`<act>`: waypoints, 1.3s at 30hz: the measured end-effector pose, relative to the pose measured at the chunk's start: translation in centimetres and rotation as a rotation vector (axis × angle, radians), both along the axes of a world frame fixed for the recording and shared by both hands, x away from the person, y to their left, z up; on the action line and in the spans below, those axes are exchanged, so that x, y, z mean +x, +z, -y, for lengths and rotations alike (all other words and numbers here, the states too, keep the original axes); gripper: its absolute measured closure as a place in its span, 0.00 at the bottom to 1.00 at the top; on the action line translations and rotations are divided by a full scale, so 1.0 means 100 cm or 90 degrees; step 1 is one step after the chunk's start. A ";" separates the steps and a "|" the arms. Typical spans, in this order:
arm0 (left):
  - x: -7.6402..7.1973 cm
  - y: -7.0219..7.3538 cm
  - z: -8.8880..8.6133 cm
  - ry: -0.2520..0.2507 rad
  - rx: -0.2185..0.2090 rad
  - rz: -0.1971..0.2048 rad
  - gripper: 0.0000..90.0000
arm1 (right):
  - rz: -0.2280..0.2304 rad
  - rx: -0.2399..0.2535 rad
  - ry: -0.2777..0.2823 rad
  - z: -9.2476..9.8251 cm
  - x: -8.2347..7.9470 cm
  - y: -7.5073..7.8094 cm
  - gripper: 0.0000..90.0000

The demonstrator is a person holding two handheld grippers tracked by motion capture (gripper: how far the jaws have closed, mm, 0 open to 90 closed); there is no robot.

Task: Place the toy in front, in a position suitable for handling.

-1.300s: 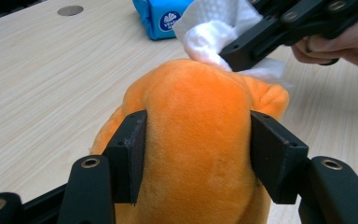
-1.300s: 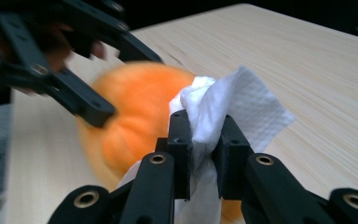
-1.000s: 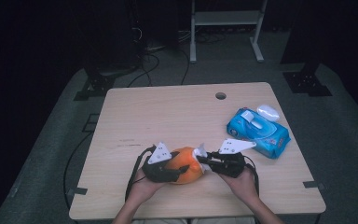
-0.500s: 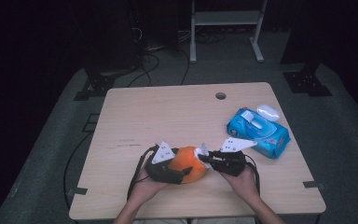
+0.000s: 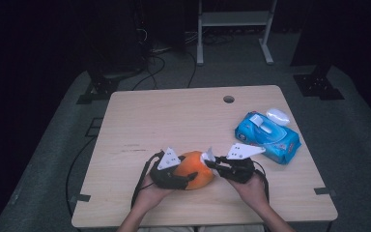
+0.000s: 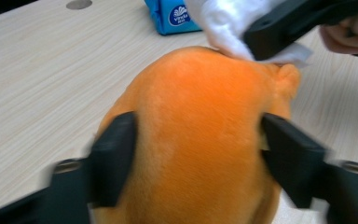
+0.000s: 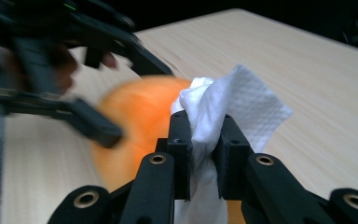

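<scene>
The table (image 5: 183, 121) is taken as the landmark: a pale wooden top with a small round hole (image 5: 228, 99) near its far edge. Toward the right edge a blue pack of wipes (image 5: 268, 136) lies flat, with a small white object (image 5: 278, 116) just beyond it.

Near the front edge, about midway across, the orange plush toy (image 5: 195, 169) rests on the wood. It is judged to be light, soft and springy: the short pile looks grippy rather than slippery, and nothing on it seems fragile. It would be dented by a hard squeeze and could roll if pushed from 1 side only. The best hold is judged to be across the broad round body, as it is taken now, not by the small nub at its far end.

The left gripper (image 6: 198, 144) has its 2 jaws set against opposite flanks of the toy, clamped on it; these jaws have just been closing after a brief widening, with the toy between them.

The white tissue (image 7: 223, 107) is pinched tightly by the right gripper (image 7: 204, 154) and is touching the toy's upper far side. The tissue is thin, limp and easily torn, so light strokes are judged best, with the pinch kept at its bunched middle.
</scene>
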State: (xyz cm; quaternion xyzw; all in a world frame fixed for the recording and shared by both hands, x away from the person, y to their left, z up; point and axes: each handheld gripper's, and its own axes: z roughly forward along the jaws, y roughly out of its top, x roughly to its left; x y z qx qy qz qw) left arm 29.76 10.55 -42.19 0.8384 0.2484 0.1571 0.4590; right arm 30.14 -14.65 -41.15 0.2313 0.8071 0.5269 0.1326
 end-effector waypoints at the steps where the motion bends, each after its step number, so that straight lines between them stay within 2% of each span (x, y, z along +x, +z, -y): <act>1: 0.000 0.000 0.001 0.004 -0.001 0.002 0.45 | 0.004 0.006 0.013 -0.003 -0.003 0.002 0.86; 4: -0.001 0.001 0.002 0.003 -0.002 -0.001 0.45 | 0.021 -0.012 0.025 -0.010 -0.009 0.004 0.86; 5: 0.000 0.001 0.002 -0.001 -0.005 0.001 0.43 | 0.018 -0.010 0.025 -0.009 -0.007 0.002 0.86; 9: 0.000 0.006 0.001 -0.001 -0.018 -0.007 0.23 | 0.008 -0.008 0.007 -0.001 0.002 -0.003 0.86; 11: 0.002 0.007 -0.001 0.003 -0.004 -0.016 0.12 | 0.008 -0.010 -0.012 0.004 0.006 -0.005 0.86; 13: 0.003 0.003 -0.003 0.006 -0.005 -0.023 0.11 | -0.009 0.006 -0.025 0.011 0.012 -0.006 0.86; 15: 0.006 -0.003 -0.001 0.011 0.012 -0.027 0.10 | -0.016 0.012 -0.031 0.014 0.015 -0.006 0.86; 16: 0.007 -0.005 0.000 0.009 0.014 -0.027 0.11 | -0.016 0.012 -0.031 0.014 0.015 -0.006 0.86; 17: 0.006 -0.006 -0.001 0.006 0.015 -0.025 0.18 | -0.013 0.008 -0.029 0.013 0.014 -0.006 0.86; 19: 0.006 -0.003 -0.003 0.010 0.027 -0.021 0.40 | -0.006 0.003 -0.031 0.010 0.012 -0.004 0.86; 21: 0.004 0.003 -0.006 0.016 0.022 -0.025 0.52 | 0.003 0.013 -0.028 0.008 0.007 0.001 0.86; 24: 0.003 0.009 -0.003 0.017 0.020 -0.034 0.56 | 0.026 0.021 0.004 -0.002 -0.005 0.011 0.86; 27: -0.001 0.018 -0.001 -0.003 0.012 -0.046 0.57 | 0.055 -0.005 0.040 -0.020 -0.020 0.015 0.86; 29: -0.004 0.022 -0.001 -0.008 0.014 -0.046 0.58 | 0.057 -0.008 0.043 -0.022 -0.020 0.012 0.86; 30: -0.004 0.021 -0.002 -0.006 0.010 -0.046 0.58 | 0.046 0.001 0.040 -0.019 -0.017 0.010 0.86; 32: -0.001 0.017 -0.003 -0.010 0.001 -0.062 0.53 | 0.031 0.009 0.033 -0.014 -0.011 0.007 0.86; 33: 0.000 0.015 -0.003 -0.009 -0.004 -0.062 0.49 | 0.028 0.003 0.028 -0.012 -0.009 0.004 0.86; 35: 0.001 0.014 -0.004 -0.010 -0.015 -0.052 0.35 | 0.031 -0.007 0.018 -0.011 -0.007 0.001 0.86; 37: 0.001 0.013 -0.004 -0.020 -0.031 -0.040 0.25 | 0.030 -0.007 0.008 -0.008 -0.005 0.001 0.86; 39: 0.001 0.009 -0.002 -0.010 -0.020 -0.024 0.19 | 0.027 -0.002 -0.006 -0.004 -0.002 0.001 0.86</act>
